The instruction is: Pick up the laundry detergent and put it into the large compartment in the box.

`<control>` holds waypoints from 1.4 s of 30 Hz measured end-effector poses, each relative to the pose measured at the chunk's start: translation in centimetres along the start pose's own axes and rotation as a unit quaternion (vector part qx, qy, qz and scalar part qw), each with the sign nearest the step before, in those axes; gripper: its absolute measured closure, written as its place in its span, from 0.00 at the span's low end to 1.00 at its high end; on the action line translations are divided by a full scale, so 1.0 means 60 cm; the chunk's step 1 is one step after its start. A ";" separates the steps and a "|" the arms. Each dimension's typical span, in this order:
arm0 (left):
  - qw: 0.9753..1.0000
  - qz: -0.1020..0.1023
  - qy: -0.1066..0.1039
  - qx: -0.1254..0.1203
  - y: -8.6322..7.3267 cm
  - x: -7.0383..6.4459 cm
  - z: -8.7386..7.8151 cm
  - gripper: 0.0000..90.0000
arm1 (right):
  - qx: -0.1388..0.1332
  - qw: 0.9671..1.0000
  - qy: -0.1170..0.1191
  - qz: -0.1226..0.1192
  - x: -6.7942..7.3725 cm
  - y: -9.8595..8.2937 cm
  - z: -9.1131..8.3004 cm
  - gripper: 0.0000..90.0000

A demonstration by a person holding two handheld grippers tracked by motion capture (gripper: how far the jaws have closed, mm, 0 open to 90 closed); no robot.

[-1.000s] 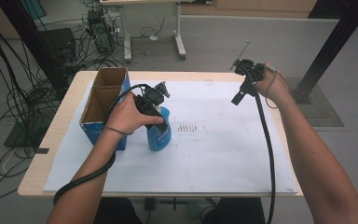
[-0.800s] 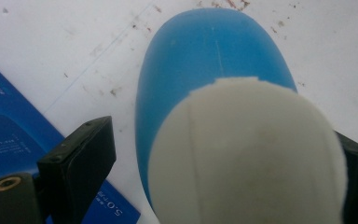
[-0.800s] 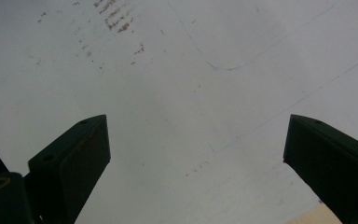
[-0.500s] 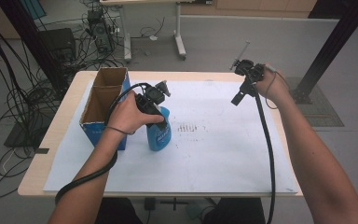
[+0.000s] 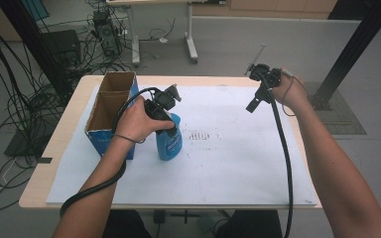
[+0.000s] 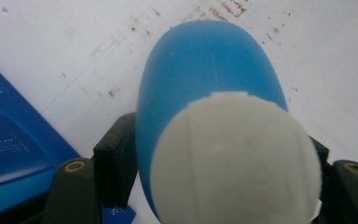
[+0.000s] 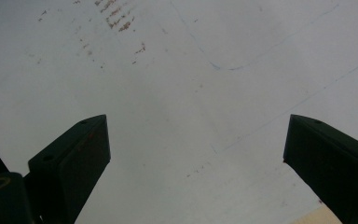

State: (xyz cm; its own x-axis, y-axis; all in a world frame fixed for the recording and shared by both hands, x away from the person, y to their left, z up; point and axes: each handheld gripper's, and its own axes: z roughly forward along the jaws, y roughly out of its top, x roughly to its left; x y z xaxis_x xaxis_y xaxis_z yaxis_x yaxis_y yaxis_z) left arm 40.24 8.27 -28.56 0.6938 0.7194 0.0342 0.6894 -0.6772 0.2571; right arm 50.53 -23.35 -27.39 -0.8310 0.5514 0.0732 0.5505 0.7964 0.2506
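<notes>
Two tongs, one bottle; left tongs (image 5: 164, 119) clenched on the blue bottle (image 5: 169, 141) just under its white cap (image 6: 235, 156), jaws pressing either side of the neck; bottle upright on the white sheet (image 5: 228, 163) over the bench (image 5: 67, 144), long axis running straight down from the left tongs, cardboard box (image 5: 110, 106) just beside them; body smooth blue plastic, rounded; right tongs (image 5: 254, 105) released, jaws wide, well apart from the bottle, hovering above bare sheet; left hand plainly nearer.

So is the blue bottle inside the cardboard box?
No, the blue bottle stands on the white sheet beside the cardboard box, clamped by the left gripper.
</notes>
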 end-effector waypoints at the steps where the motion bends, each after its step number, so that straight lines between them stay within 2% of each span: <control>1: 1.000 0.000 0.000 -0.001 0.000 0.000 0.000 0.40 | -0.001 1.000 0.000 -0.001 0.000 0.000 0.000 0.08; 12: 1.000 -0.007 0.000 0.001 0.000 -0.002 0.000 0.41 | -0.001 1.000 0.000 -0.001 0.000 0.000 0.000 0.08; 42: 1.000 -0.003 0.005 -0.005 -0.003 -0.003 0.000 0.41 | 0.001 1.000 0.000 0.000 0.001 -0.001 0.000 0.08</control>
State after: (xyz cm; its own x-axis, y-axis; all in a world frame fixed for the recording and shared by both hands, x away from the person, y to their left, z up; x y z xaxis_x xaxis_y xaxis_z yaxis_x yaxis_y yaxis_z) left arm 40.01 8.29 -28.59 0.6874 0.7250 0.0429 0.6915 -0.6714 0.2667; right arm 50.43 -23.35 -27.43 -0.8308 0.5518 0.0724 0.5508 0.7968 0.2485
